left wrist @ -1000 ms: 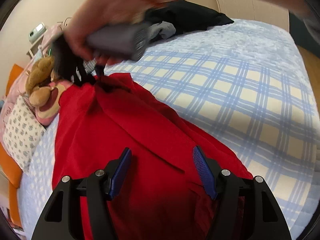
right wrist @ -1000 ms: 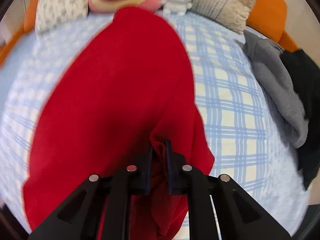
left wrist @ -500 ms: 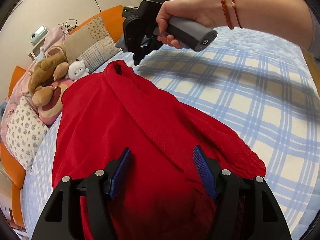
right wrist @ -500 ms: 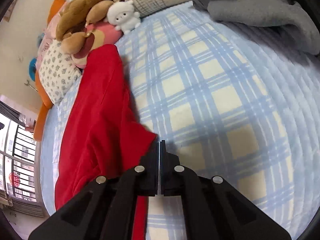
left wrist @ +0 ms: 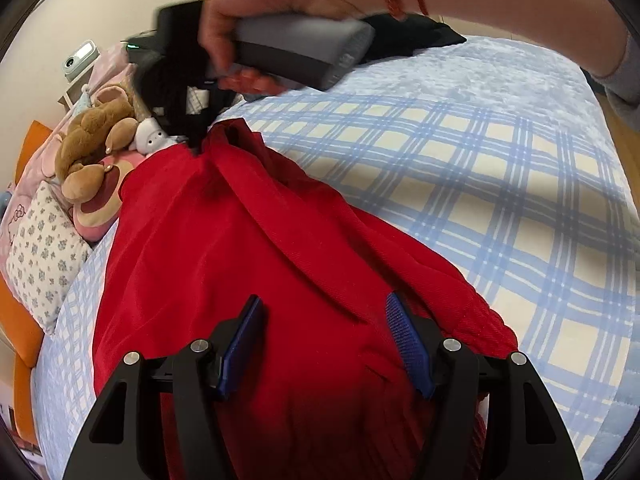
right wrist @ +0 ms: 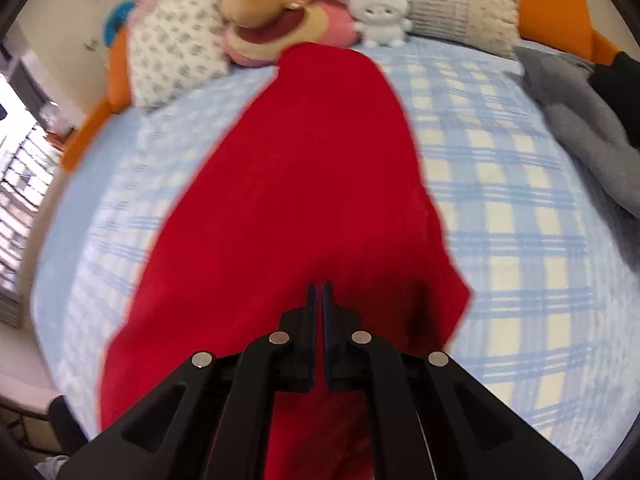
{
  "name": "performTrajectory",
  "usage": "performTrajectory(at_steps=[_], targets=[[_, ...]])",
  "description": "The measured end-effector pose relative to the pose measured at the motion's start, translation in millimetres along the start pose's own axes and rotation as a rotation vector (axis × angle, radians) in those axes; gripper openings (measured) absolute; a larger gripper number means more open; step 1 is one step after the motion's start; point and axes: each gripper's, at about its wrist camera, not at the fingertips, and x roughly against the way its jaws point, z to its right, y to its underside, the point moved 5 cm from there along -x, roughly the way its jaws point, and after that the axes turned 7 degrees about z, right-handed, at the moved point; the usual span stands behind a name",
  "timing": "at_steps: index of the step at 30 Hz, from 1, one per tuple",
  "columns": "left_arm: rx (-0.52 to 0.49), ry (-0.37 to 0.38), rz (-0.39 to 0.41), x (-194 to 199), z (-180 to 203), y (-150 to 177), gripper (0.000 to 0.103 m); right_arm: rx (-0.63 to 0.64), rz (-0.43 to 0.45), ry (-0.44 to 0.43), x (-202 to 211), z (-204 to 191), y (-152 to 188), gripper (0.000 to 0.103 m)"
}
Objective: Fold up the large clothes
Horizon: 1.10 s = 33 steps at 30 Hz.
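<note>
My right gripper (right wrist: 316, 300) has its jaws pressed together, pinching an edge of the red garment (left wrist: 248, 264) that lies lengthwise down the bed (left wrist: 500, 184) toward the pillows. My left gripper (left wrist: 326, 344) hovers spread above the cloth. With only one edge held, I judge the fabric could slip or bunch
</note>
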Motion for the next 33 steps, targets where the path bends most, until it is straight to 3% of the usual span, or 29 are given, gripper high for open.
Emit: performTrajectory(at_steps=[6,12,16,18,20,23,26,29,33], targets=[[-0.002,-0.014,-0.002,-5.6,2.6,2.6,0.067,-0.114,0.009,0.009,-1.6,55.4,27.5,0.000],[0.010,-0.016,-0.014,-11.1,5.1,6.6,0.065,-0.203,0.046,-0.035,-26.2,69.2,48.4,0.000],[0.045,0.012,-0.040,1.7,4.3,0.2,0.064,-0.176,0.072,-0.023,-11.6,60.1,44.4,0.004],[0.055,0.036,-0.006,28.4,2.9,-7.7,0.067,-0.167,0.103,-0.049,12.5,50.8,45.2,0.006],[0.041,0.011,0.040,53.2,-3.2,-13.0,0.074,-0.115,0.130,-0.074,38.9,32.1,52.4,0.006],[0.048,-0.056,0.064,81.2,-24.5,-9.5,0.076,-0.023,0.131,-0.126,71.2,-4.6,80.3,0.006],[0.103,-0.109,0.048,85.4,-54.4,5.4,0.076,0.022,0.079,-0.218,89.1,-41.7,128.5,0.006],[0.197,-0.089,-0.001,73.0,-80.6,27.9,0.075,0.041,0.008,-0.274,88.8,-64.8,172.5,0.006],[0.273,-0.013,-0.058,50.2,-86.1,53.1,0.062,0.019,-0.048,-0.222,75.6,-58.1,208.4,0.002]])
